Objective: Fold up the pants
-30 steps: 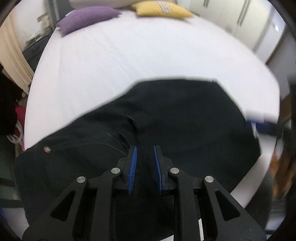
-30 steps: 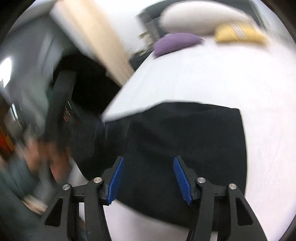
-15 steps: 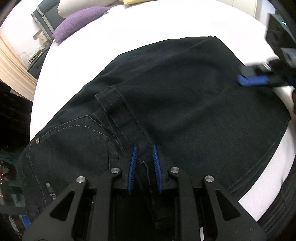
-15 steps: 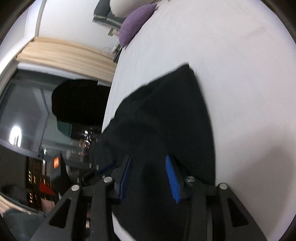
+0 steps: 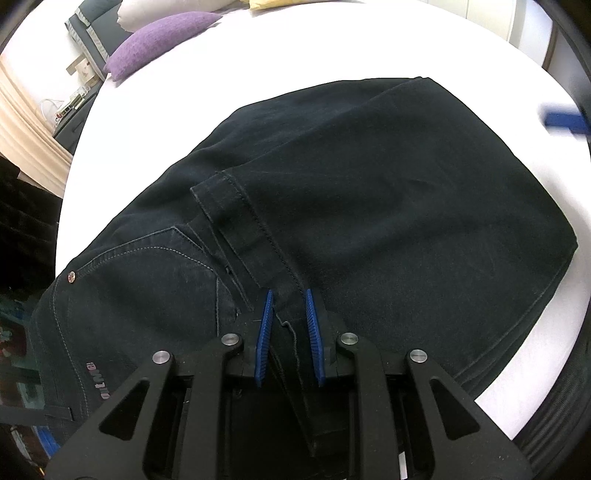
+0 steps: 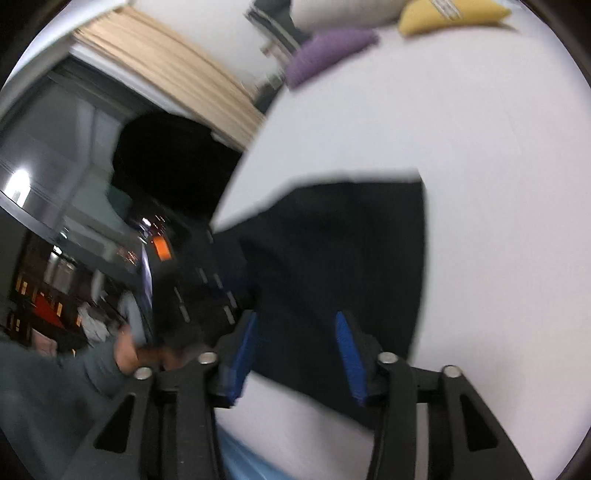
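Dark denim pants [image 5: 369, 203] lie folded over on a white bed [image 5: 258, 66], a back pocket and rivet showing at the left. My left gripper [image 5: 288, 295] points steeply down and is shut on a stitched hem strip of the pants that runs between its blue pads. In the blurred right wrist view, my right gripper [image 6: 296, 315] hovers over the near corner of the pants [image 6: 351, 240]; its jaws are opening and no cloth is pinched between them. One of its blue fingers [image 5: 565, 120] shows as a blur at the far right of the left wrist view.
A purple pillow [image 5: 159, 40], a yellow pillow [image 6: 450, 14] and a white one lie at the head of the bed. A beige curtain [image 5: 26, 140] hangs beyond the left edge. A hand and grey sleeve [image 6: 125, 350] sit at the bed's near-left side.
The left gripper has sunk closer to the pants, still gripping the hem. The right gripper has swung off the folded leg toward the right edge, its jaws narrowing, then widening.
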